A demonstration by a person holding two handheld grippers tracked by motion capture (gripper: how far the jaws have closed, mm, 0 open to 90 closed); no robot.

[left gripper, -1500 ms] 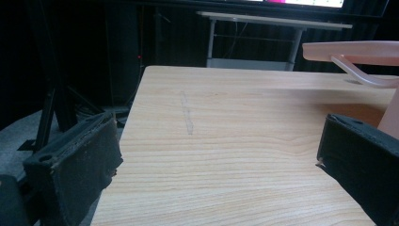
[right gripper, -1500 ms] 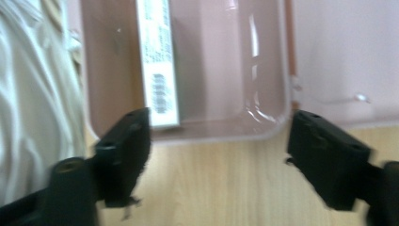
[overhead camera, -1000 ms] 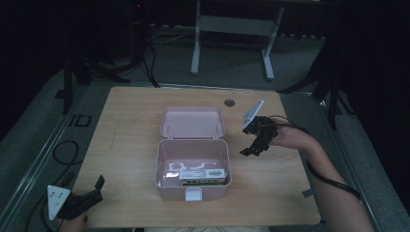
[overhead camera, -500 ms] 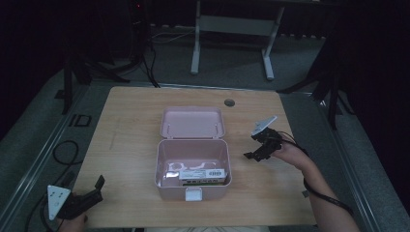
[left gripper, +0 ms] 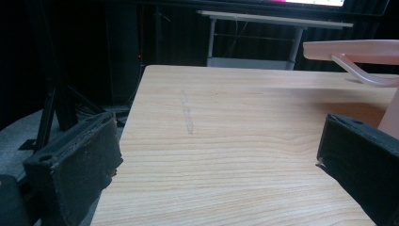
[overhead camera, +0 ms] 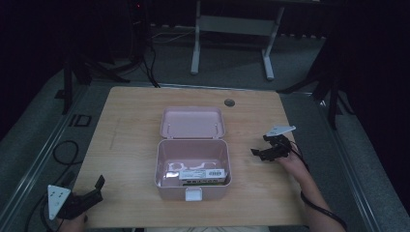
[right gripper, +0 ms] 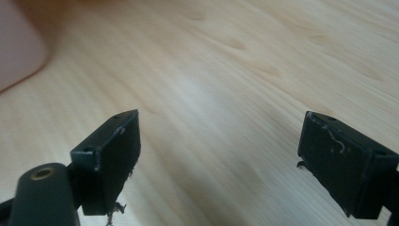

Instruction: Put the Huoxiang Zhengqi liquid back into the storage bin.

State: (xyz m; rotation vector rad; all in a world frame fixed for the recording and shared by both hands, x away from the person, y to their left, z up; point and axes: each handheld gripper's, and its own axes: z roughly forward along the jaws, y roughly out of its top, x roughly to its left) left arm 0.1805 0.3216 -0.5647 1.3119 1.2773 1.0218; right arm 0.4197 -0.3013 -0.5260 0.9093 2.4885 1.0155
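Pink storage box (overhead camera: 192,170) sits open at the middle of the wooden table (overhead camera: 130,125), its lid (overhead camera: 192,122) laid back flat behind it and a labelled packet (overhead camera: 203,175) inside. One box, one packet, two grippers. My right gripper (overhead camera: 261,153) hovers just right of the box, jaws wide apart, gripping nothing. My left gripper (overhead camera: 94,189) rests at the table's near left corner, well away from the box, jaws also spread and empty.
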